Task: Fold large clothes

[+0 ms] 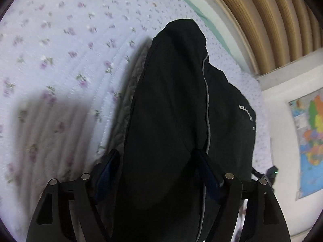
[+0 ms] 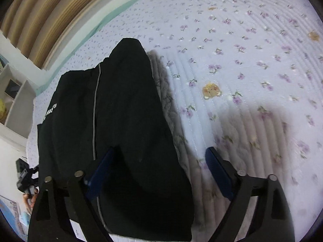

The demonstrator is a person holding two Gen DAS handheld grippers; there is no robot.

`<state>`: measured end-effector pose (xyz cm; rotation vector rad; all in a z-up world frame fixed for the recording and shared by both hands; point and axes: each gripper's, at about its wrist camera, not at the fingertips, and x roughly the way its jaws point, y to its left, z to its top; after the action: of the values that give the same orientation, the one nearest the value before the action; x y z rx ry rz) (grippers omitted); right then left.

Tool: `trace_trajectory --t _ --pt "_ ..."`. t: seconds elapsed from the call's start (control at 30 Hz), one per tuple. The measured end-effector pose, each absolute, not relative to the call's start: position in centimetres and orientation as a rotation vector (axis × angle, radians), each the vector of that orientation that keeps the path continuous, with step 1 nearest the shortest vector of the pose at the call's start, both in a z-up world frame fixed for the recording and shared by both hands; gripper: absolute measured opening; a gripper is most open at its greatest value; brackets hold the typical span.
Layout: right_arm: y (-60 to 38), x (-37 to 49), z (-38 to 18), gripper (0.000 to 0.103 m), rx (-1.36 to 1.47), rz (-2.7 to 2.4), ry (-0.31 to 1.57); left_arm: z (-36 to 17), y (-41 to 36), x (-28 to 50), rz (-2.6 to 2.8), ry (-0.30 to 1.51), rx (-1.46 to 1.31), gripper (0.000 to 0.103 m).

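Observation:
A large black garment (image 1: 171,104) with a thin grey stripe and small white lettering lies folded lengthwise on the flowered bedspread (image 1: 60,60). In the left wrist view my left gripper (image 1: 155,161) has its blue fingers (image 1: 109,167) spread wide, and the cloth passes between them. In the right wrist view the garment (image 2: 125,111) lies left of centre. My right gripper (image 2: 161,161) is open, its left finger (image 2: 101,169) against the cloth and its right finger (image 2: 218,171) over bare bedspread.
A wooden slatted headboard (image 1: 272,20) runs along the bed's far edge. A coloured map (image 1: 310,141) hangs on the white wall. White shelves (image 2: 14,92) stand beside the bed. The other gripper's body (image 2: 26,179) shows at the lower left of the right wrist view.

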<state>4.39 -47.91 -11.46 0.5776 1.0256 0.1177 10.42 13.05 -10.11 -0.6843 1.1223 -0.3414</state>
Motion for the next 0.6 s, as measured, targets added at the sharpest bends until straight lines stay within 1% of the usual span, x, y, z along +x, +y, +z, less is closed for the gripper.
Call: trace_trajectory --t 0.07,0.23,0.27,0.3,0.33,0.37,0.43,0.5,0.57,0.6 --pt "-48.0 5.0 -12.1 0.103 0.6 0.145 1.036 -10.2 12.7 10.5 -0.354 1.12 -0.668 0.079" --pt "-47.4 5.8 -12.5 0.103 0.576 0.188 1.035 -10.3 12.5 11.0 -0.381 1.121 -0.673 0.079" --pt "-47.2 5.8 -12.3 0.097 0.567 0.209 1.029 -10.1 12.3 11.0 -0.391 1.113 -0.664 0.077" --pt "-47.2 5.6 -12.1 0.088 0.567 0.24 1.023 -9.8 12.2 10.9 -0.418 1.1 -0.662 0.073" --pt "-47.0 5.5 -11.9 0.065 0.578 0.295 1.011 -9.5 12.1 10.7 -0.458 1.089 -0.673 0.065" --pt "-46.9 5.3 -11.6 0.063 0.6 0.357 0.998 -8.9 12.0 10.4 -0.485 1.064 -0.679 0.065" --pt "-46.4 5.3 -11.2 0.063 0.559 0.347 1.009 -8.3 12.1 10.2 -0.519 1.029 -0.699 0.065" --pt "-46.0 5.7 -11.3 0.066 0.545 0.367 1.024 -8.7 12.2 10.5 -0.523 1.039 -0.735 0.065" --pt "-46.1 6.6 -12.2 0.075 0.593 0.391 1.055 -9.6 12.0 11.1 -0.506 1.07 -0.752 0.065" --pt "-46.5 7.0 -12.7 0.077 0.616 0.396 1.066 -10.0 12.0 11.4 -0.5 1.082 -0.755 0.066"
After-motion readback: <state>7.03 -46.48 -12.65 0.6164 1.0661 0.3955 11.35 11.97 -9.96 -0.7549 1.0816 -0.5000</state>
